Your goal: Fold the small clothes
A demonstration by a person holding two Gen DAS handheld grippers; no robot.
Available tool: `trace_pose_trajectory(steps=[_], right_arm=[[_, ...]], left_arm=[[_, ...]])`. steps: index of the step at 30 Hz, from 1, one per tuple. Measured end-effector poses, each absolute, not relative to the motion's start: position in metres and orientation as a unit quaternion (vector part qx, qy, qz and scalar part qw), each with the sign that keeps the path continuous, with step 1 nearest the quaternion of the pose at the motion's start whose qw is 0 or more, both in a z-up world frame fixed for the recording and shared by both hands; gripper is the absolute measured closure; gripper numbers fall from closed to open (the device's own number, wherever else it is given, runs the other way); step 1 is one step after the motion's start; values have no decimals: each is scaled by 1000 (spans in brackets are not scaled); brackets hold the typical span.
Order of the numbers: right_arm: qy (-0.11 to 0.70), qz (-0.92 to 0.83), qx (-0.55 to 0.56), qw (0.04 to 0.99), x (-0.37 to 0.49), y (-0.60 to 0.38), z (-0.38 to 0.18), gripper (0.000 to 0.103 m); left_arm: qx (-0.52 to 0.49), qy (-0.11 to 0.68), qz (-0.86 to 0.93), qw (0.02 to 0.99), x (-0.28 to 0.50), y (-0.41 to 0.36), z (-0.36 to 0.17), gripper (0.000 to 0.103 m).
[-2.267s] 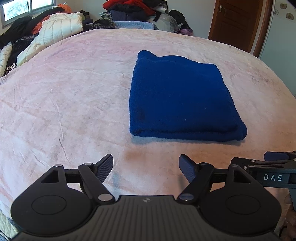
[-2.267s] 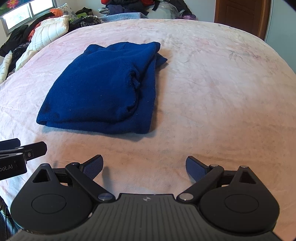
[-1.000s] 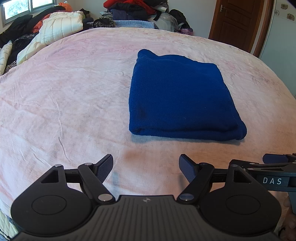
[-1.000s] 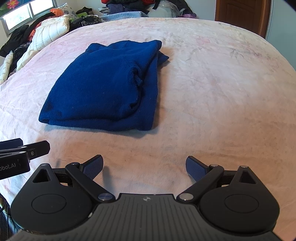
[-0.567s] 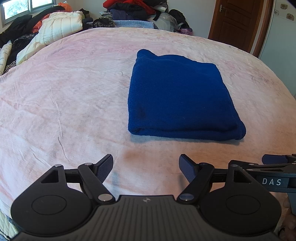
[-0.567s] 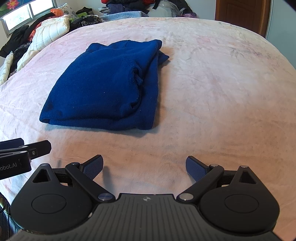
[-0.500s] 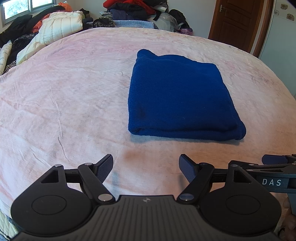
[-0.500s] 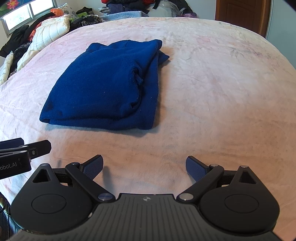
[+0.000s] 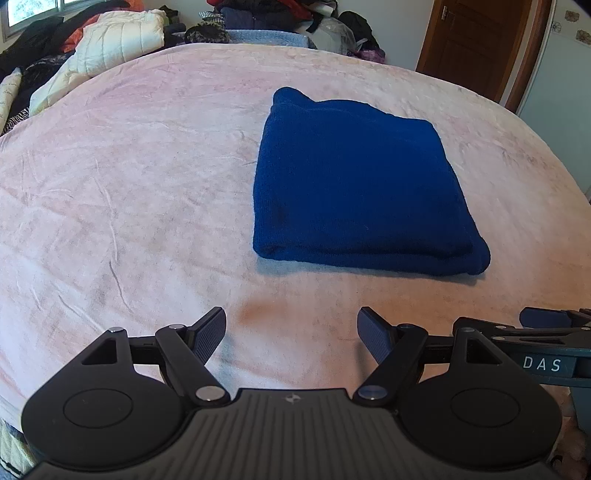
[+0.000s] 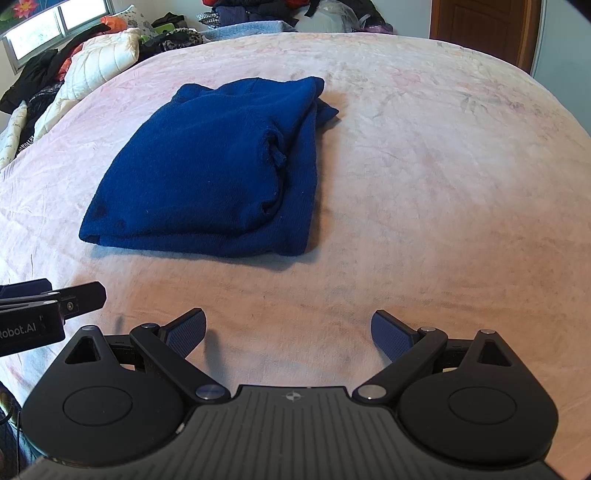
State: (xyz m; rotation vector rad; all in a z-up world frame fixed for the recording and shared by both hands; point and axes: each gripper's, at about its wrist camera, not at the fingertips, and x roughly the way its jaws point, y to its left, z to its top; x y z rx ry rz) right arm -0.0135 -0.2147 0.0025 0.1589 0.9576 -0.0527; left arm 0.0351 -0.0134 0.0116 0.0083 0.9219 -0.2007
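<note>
A dark blue knit garment (image 9: 358, 184) lies folded into a thick rectangle on the pink bed cover (image 9: 129, 184). In the right wrist view the garment (image 10: 207, 173) shows layered edges along its right side. My left gripper (image 9: 291, 330) is open and empty, hovering near the bed's front edge, short of the garment. My right gripper (image 10: 288, 332) is open and empty, also short of the garment and to its right. Each gripper shows at the edge of the other's view.
Piles of clothes and a white quilted jacket (image 9: 110, 33) lie along the far left and back of the bed. A wooden door (image 9: 476, 40) stands at the back right. The pink cover (image 10: 443, 184) stretches to the garment's right.
Both grippers have stayed open and nearly still. The view has shifted only slightly, and the garment has not moved.
</note>
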Motion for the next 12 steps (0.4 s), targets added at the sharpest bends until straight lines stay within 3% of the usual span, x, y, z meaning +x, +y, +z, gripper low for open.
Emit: trace_pose_trajectory(steps=[2,12], right_arm=[[460,-25,76,884,-13,-215,3,5],[461,-25,76,884,-13,-215,2,5]], left_arm=[[2,439,-92,894,34,-13,12,16],[-7,399,-90,913,29,-10,22,16]])
